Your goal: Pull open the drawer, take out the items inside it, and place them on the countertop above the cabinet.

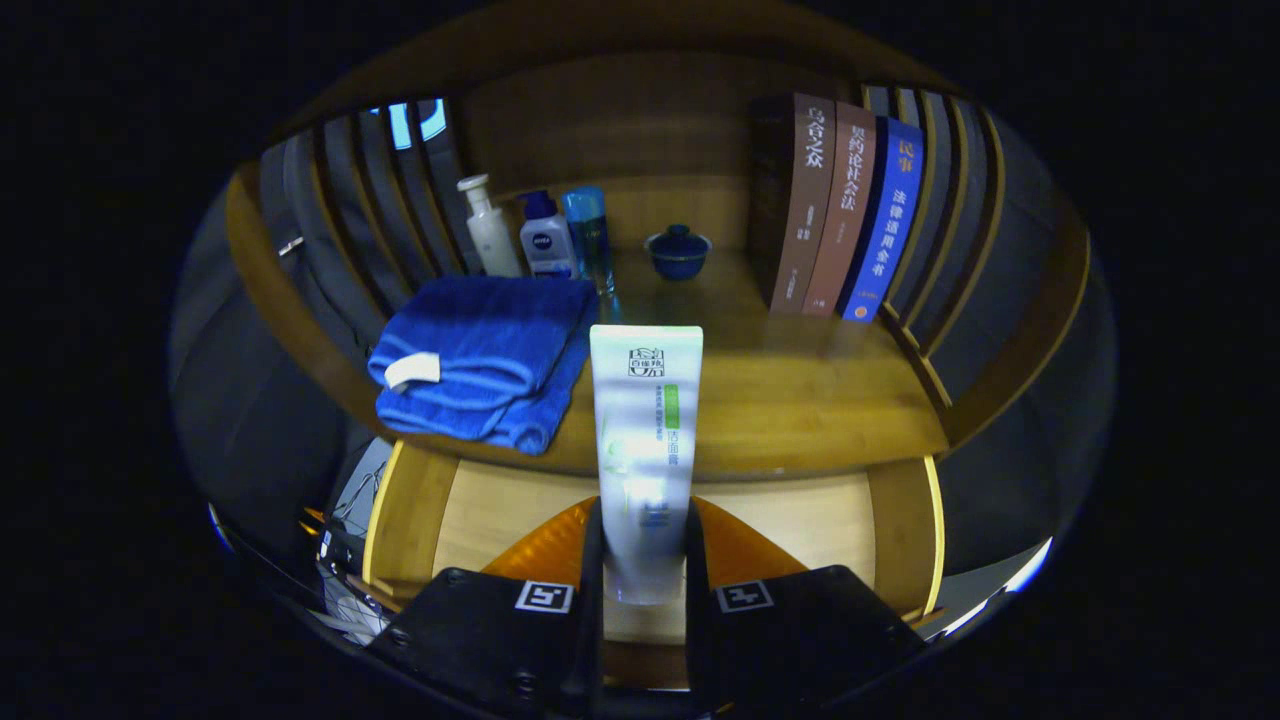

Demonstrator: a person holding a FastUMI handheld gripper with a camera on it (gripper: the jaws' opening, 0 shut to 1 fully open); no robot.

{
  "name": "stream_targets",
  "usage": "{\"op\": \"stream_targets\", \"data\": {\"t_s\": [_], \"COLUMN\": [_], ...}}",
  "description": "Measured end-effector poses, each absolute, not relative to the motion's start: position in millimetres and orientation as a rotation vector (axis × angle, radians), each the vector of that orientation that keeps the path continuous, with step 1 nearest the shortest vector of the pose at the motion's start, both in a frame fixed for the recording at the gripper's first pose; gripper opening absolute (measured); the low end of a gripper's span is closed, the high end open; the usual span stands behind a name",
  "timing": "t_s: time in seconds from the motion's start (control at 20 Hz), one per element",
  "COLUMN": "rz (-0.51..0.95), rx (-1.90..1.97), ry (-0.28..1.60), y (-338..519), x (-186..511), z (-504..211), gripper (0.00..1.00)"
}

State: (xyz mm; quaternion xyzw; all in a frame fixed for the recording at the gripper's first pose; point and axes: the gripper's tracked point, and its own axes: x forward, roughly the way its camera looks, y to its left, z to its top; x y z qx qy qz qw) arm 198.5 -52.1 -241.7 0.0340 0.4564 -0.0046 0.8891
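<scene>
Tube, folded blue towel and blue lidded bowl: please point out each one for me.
Tube (645, 420): gripper view, middle of its body, held between the gripper (645, 560) fingers.
Folded blue towel (490, 350): gripper view, top fold.
Blue lidded bowl (678, 250): gripper view, its lid.

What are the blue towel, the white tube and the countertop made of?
Towel: soft looped cloth, likely terry; it folds in fuzzy, matte layers. Tube, held between the closed jaws of the gripper: probably smooth plastic, with a glossy sheen. Countertop: looks like varnished wood or bamboo, yellow-brown with a faint shine.

3 books (838, 215), 3 bottles (545, 235)
</scene>
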Motion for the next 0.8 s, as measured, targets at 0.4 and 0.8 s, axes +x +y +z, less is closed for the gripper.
{"op": "stream_targets", "data": {"t_s": [0.4, 0.8], "rz": [-0.042, -0.074], "rx": [0.051, 0.028], "ry": [0.974, 1.053], "y": [-58.1, -66.7], "x": [285.3, 299.9], "z": [-262.1, -299.1], "gripper": [0.37, 0.38]}}
